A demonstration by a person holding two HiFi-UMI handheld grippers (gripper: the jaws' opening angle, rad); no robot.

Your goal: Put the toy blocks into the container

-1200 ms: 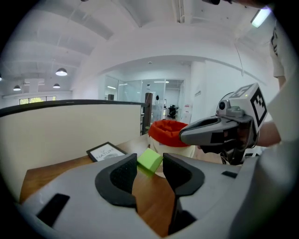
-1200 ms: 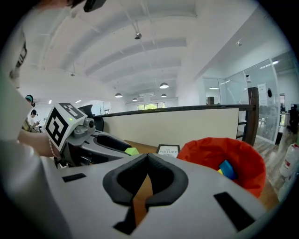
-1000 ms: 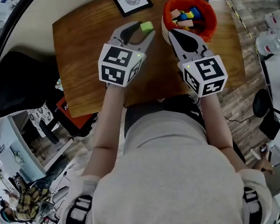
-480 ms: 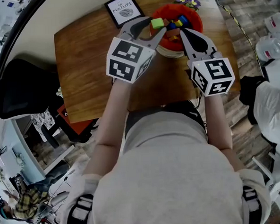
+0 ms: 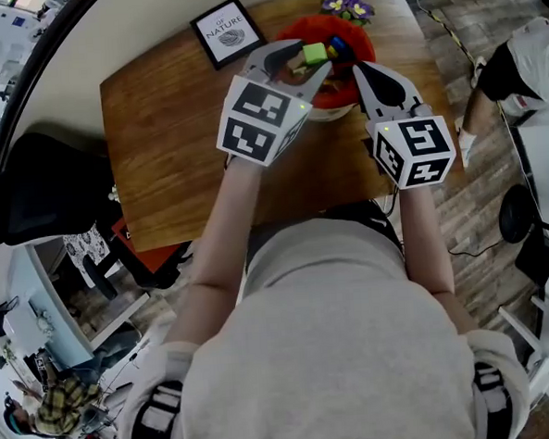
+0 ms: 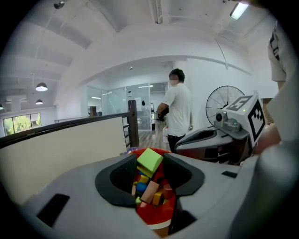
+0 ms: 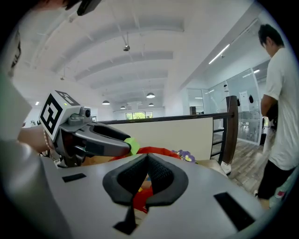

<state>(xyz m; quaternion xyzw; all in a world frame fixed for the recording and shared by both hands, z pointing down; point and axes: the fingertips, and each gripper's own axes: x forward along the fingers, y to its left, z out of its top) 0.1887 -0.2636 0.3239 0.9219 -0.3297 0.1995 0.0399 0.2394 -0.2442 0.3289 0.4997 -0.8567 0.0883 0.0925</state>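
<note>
My left gripper is shut on a lime green block, held just above the red container. In the left gripper view the green block sits tilted between the dark pads. Below it the red container holds several coloured blocks. My right gripper is shut with nothing in it, its tips at the container's near right rim. In the right gripper view its jaws meet, with the left gripper, the green block and the red container just beyond.
The wooden table also carries a framed picture at the back and purple flowers behind the container. A black chair stands at the left. A person stands beyond the table, near a fan.
The left gripper has carried the green block from left of the container to over its opening. The right gripper has stayed shut beside the container's right rim.
</note>
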